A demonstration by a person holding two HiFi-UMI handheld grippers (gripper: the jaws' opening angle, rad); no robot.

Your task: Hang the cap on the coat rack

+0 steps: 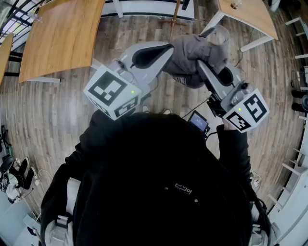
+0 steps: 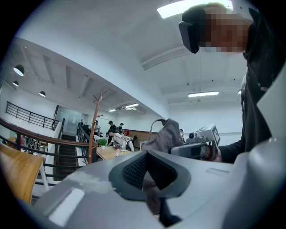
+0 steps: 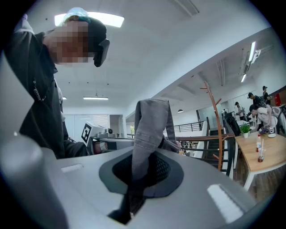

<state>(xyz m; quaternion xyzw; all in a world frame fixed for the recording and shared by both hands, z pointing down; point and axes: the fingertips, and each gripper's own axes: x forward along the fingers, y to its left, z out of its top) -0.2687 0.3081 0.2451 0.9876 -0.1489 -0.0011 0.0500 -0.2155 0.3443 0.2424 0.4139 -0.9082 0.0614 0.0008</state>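
We are in the carrying step: the grey cap (image 1: pixel 195 56) is up in the air between the two tools, over the wooden floor (image 1: pixel 62 115), and not yet on the coat rack (image 1: pixel 176 13). The right tool (image 1: pixel 202 66) is clamped narrow on a fold of the cap's fabric, which stands up out of its jaws. The left tool (image 1: pixel 168 49) also has its jaws drawn together, on what looks to us like another edge of the cap, though that grip is harder to read.

Next, we judge, the cap has to travel forward to the rack and be raised so that its opening or back strap drops over one of the upper pegs. Only then should either tool let go. Keeping the cap spread between both tools should make the peg easier to catch.

The head view shows both tools meeting at the cap, with the rack's foot ahead of them, but nothing of the pegs. The two gripper views show the rack upright with its branching pegs, well apart from the cap. The right gripper view alone shows the fabric pinched in the jaws.
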